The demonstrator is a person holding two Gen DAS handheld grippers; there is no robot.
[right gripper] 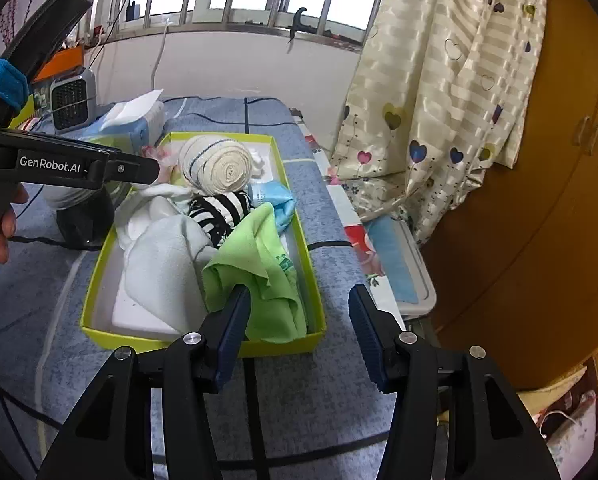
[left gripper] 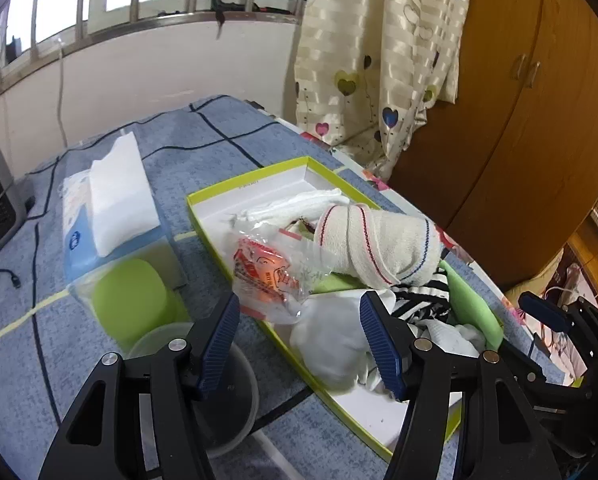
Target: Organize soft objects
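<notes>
A yellow-green box [left gripper: 243, 184] [right gripper: 139, 342] lies on the blue checked cloth and holds soft items. Among them are a rolled cream towel [left gripper: 379, 240] [right gripper: 219, 164], a white cloth [left gripper: 331, 340] [right gripper: 163, 264], a black-and-white striped cloth [right gripper: 219, 208], a green cloth [right gripper: 259, 264] and a plastic bag with orange print [left gripper: 267, 272]. My left gripper [left gripper: 301, 344] hangs open above the box's near left side, over the white cloth and the bag. My right gripper [right gripper: 299, 332] stands open at the box's near right corner. Its left finger is beside the green cloth's edge, and nothing is pinched.
Left of the box lie a tissue pack [left gripper: 115, 200], a green-lidded container [left gripper: 131, 296] and a clear round tub [left gripper: 235, 392]. A small grey heater [right gripper: 73, 100] and cables sit at the far left. A curtain [right gripper: 439, 100] and a wooden wardrobe [right gripper: 539, 200] stand on the right.
</notes>
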